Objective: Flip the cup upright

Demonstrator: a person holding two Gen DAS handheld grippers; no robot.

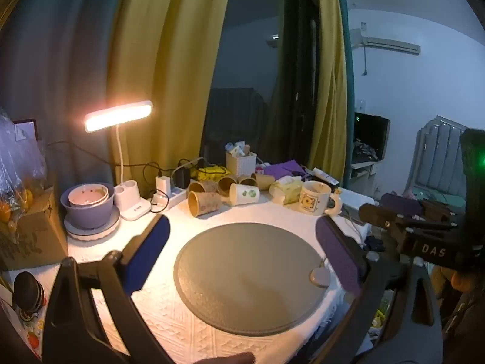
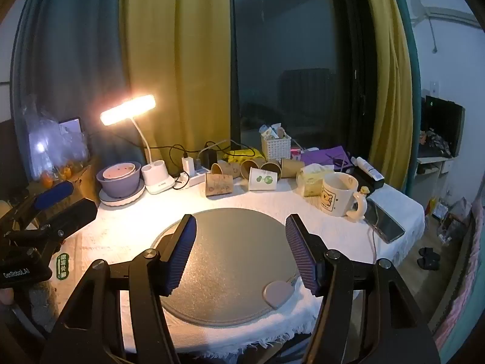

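Note:
A white paper cup with green prints (image 1: 244,194) (image 2: 263,178) lies on its side at the back of the table, among several brown paper cups (image 1: 203,202) (image 2: 219,184) also on their sides. A cream mug with a bear print (image 1: 316,197) (image 2: 338,194) stands upright to the right of them. My left gripper (image 1: 242,251) is open and empty above the round grey mat (image 1: 248,288). My right gripper (image 2: 241,251) is open and empty above the same mat (image 2: 230,276). Each gripper shows at the edge of the other's view.
A lit desk lamp (image 2: 128,109) stands at the back left beside a purple bowl stack (image 2: 119,179). A white basket (image 2: 275,147), power strip with cables (image 2: 194,176), tissue pack (image 2: 312,179) and phone (image 2: 383,221) crowd the back and right. A small pink pad (image 2: 277,293) lies on the mat.

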